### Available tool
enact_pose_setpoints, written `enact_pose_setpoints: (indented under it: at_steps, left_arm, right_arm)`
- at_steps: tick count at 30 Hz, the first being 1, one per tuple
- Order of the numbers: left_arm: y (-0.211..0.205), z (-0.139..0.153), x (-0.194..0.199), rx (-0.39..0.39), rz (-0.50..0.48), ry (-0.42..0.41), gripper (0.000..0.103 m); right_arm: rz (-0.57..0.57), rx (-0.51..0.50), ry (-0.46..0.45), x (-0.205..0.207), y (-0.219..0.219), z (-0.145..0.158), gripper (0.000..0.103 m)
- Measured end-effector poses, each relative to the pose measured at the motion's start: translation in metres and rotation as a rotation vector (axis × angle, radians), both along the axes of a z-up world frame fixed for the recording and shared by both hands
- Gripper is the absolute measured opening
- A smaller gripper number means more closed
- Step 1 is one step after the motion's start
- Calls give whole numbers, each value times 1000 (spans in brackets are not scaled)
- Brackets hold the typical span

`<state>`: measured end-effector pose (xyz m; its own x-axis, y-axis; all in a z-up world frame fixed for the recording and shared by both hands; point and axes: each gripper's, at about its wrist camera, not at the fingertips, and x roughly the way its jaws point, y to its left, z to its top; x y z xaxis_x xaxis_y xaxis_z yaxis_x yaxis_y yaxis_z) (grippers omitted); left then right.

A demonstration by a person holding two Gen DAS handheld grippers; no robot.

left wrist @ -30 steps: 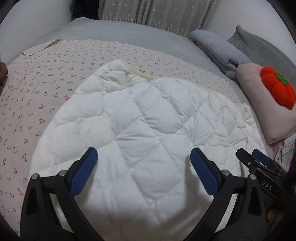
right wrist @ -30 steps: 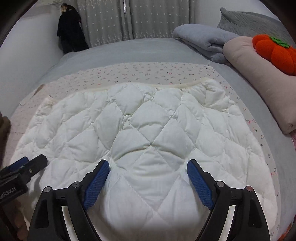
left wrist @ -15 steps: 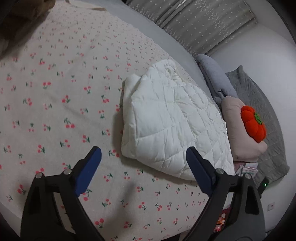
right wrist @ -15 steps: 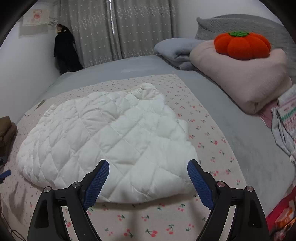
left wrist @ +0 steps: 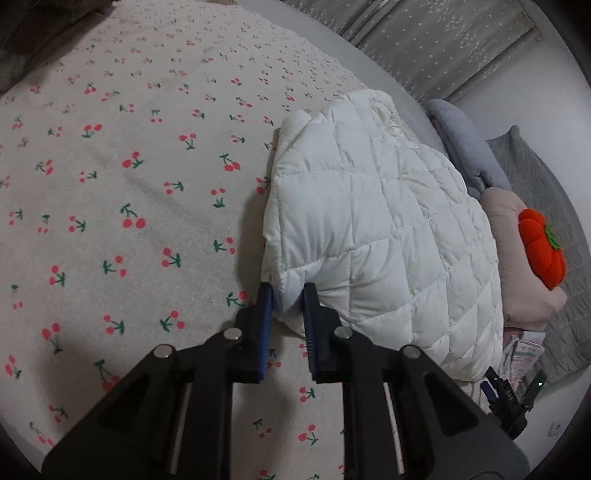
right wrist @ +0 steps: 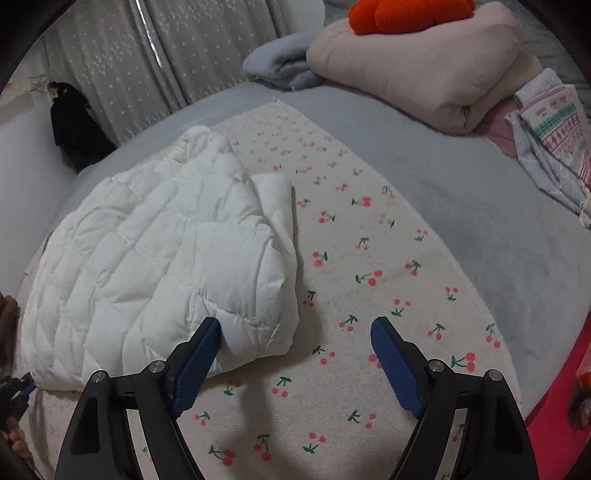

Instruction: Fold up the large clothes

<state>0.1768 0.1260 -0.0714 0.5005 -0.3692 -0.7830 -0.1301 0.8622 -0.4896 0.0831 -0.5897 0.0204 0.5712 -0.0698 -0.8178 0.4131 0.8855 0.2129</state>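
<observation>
A white quilted jacket (left wrist: 369,221) lies folded in a bundle on a cherry-print cloth (left wrist: 129,184) spread over the bed. My left gripper (left wrist: 287,293) is closing, and its blue pads pinch the jacket's near left corner. In the right wrist view the jacket (right wrist: 166,251) fills the left half, on the same cloth (right wrist: 369,258). My right gripper (right wrist: 295,325) stands wide over the jacket's near right corner, its jaws closing slightly. Its left pad touches the fabric and its right pad hangs over bare cloth.
A folded pink blanket (right wrist: 424,62) with an orange pumpkin plush (right wrist: 406,14) lies at the head of the grey bed (right wrist: 480,221), beside a grey blanket (right wrist: 284,66). Patterned cloths (right wrist: 554,122) lie at the right. A dark object (right wrist: 74,125) stands by the curtains.
Both grippers have swung outward from over the jacket's middle to its near corners. The left jaws went from wide apart to pinched on the left corner. The right jaws stayed wide.
</observation>
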Motion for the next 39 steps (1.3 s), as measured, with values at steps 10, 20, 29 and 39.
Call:
enact_pose_setpoints:
  at_steps: [10, 20, 29, 39]
  left_arm:
    - [14, -8, -21, -364, 15, 49, 77]
    - [-15, -39, -14, -530, 138, 11, 80]
    - [-30, -48, 20, -605, 325, -22, 76]
    - [-12, -26, 0, -491, 333, -130, 20]
  right_arm:
    - [-41, 46, -47, -23, 12, 9, 84]
    - [204, -120, -238, -13, 132, 57, 84]
    - [345, -158, -287, 66, 207, 82, 58]
    - [342, -86, -220, 84, 234, 57, 37]
